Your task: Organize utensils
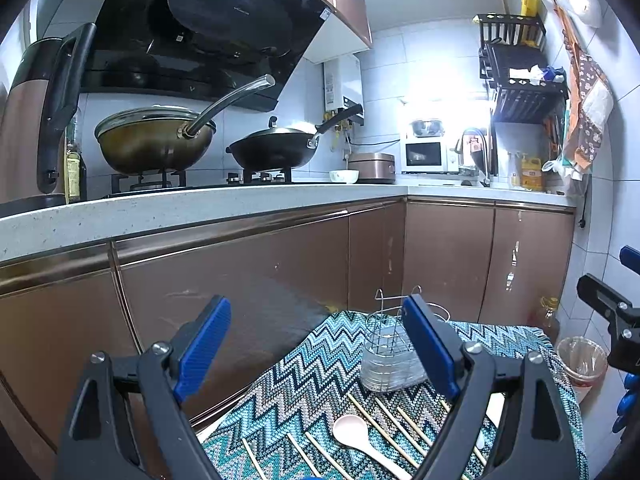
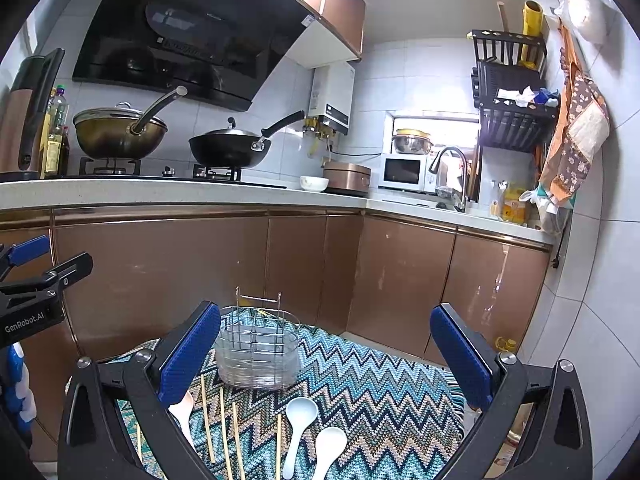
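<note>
A clear utensil holder with a wire frame (image 1: 390,356) (image 2: 258,354) stands empty at the far side of a zigzag-patterned cloth (image 1: 320,404) (image 2: 380,392). Several wooden chopsticks (image 1: 384,428) (image 2: 224,428) lie on the cloth in front of it. A pinkish spoon (image 1: 356,436) (image 2: 182,410) lies among them, and two white spoons (image 2: 300,420) lie to the right. My left gripper (image 1: 320,356) is open and empty above the cloth's near left. My right gripper (image 2: 326,360) is open and empty above the spoons.
Brown cabinet doors (image 2: 200,272) stand just behind the cloth under a white counter (image 2: 160,192) with two woks on a stove. A bin with a liner (image 1: 582,364) and an oil bottle (image 1: 548,316) stand on the floor to the right.
</note>
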`<state>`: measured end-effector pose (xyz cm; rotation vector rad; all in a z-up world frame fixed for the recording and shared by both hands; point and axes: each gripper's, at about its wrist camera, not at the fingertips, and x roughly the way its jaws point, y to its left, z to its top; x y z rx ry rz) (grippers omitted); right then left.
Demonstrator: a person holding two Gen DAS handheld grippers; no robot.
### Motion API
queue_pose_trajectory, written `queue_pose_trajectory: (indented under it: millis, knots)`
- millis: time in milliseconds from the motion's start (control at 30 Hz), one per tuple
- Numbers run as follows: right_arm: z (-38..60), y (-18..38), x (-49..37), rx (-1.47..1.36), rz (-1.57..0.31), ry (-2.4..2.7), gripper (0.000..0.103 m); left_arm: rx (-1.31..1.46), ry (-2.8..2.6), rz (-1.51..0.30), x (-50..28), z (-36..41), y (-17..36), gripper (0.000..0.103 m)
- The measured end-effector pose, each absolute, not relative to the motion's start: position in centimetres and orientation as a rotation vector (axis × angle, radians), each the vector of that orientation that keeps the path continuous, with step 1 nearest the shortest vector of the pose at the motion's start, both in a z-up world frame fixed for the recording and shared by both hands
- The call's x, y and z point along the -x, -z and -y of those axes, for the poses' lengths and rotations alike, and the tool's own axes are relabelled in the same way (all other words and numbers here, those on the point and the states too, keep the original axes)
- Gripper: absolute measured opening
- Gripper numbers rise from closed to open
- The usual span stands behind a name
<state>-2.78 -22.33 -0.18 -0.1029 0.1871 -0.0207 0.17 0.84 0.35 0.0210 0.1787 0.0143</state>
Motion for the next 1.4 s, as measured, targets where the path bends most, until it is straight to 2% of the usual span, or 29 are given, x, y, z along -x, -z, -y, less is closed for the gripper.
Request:
queue_pose_trajectory:
  millis: [1133,1400]
  knots:
    - [22.6,0.8,2.4,0.101,-0.193,0.025,0.103,0.012,-0.009,-0.197,-1.1,-0.9,0.7,0.087]
    - [23.6,1.3,1.6,0.065,-0.211,0.002,0.103,0.061,-0.021,-0.210,-1.5,-2.8,0.6,0.087]
